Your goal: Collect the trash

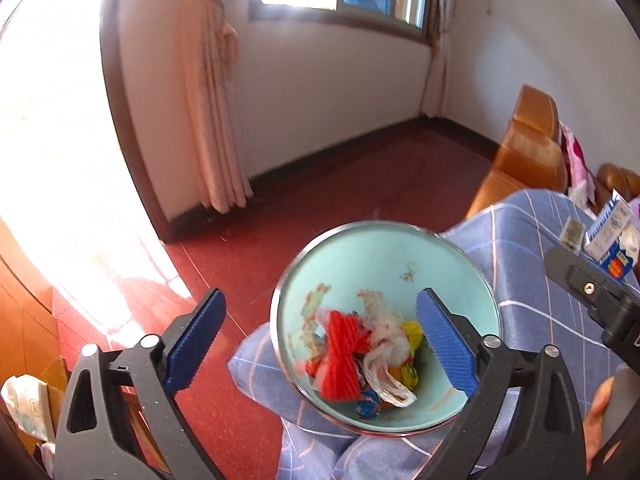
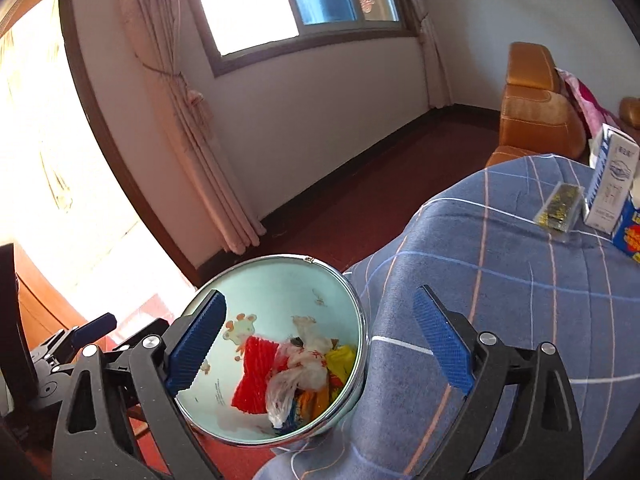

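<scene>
A: Left to right: left gripper [image 1: 320, 344], fingers spread wide, empty, over pale-green bin [image 1: 460, 264] at edge of blue checked cloth [image 1: 520, 240]; inside, red ridged wrapper [image 1: 340, 356], clear plastic bag [image 1: 384, 376], yellow wrapper [image 1: 414, 330].

B: Right gripper [image 2: 320, 344] likewise spread, holding nothing; bin [image 2: 280, 280] partly behind its left finger [image 2: 198, 344]; farther right on cloth [image 2: 500, 280], small dark packet [image 2: 560, 206], white carton [image 2: 612, 184], touching blue box [image 2: 630, 236]; orange sofa [image 2: 536, 112] behind.
</scene>
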The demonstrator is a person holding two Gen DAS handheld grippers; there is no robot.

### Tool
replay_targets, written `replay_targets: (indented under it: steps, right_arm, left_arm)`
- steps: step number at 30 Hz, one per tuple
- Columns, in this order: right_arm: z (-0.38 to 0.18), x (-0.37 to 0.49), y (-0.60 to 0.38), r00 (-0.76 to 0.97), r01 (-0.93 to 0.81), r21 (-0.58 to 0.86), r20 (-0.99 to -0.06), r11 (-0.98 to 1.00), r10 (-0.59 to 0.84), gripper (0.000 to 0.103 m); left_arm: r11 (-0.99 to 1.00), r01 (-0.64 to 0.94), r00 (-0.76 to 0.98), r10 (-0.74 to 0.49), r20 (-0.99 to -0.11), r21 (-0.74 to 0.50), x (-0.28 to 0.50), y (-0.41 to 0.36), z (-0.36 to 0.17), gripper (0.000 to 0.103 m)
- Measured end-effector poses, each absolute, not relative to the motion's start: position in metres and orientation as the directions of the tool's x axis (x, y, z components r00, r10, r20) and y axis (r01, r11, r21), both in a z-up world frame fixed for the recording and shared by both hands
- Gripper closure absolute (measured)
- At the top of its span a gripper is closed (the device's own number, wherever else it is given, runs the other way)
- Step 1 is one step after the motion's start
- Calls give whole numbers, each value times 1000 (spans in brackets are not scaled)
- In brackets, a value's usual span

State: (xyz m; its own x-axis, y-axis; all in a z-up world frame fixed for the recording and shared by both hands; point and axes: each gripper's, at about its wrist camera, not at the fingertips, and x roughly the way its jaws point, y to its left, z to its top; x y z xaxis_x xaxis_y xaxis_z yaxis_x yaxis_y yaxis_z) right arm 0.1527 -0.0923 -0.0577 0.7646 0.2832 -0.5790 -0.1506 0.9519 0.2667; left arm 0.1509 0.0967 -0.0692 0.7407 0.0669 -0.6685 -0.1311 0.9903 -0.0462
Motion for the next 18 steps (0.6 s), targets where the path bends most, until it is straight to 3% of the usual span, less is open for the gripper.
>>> replay_targets:
  steps: [8, 18]
  right_arm:
    - [-17, 90, -88, 885, -139, 184, -417, 973, 205, 10]
    - [-2, 50, -96, 927, -110, 181, -335, 977, 167, 5]
  left_arm:
    - [989, -150, 835, 118, -537, -16, 108, 94, -33, 6]
    - [988, -153, 876, 148, -459, 26, 67, 86, -9, 6]
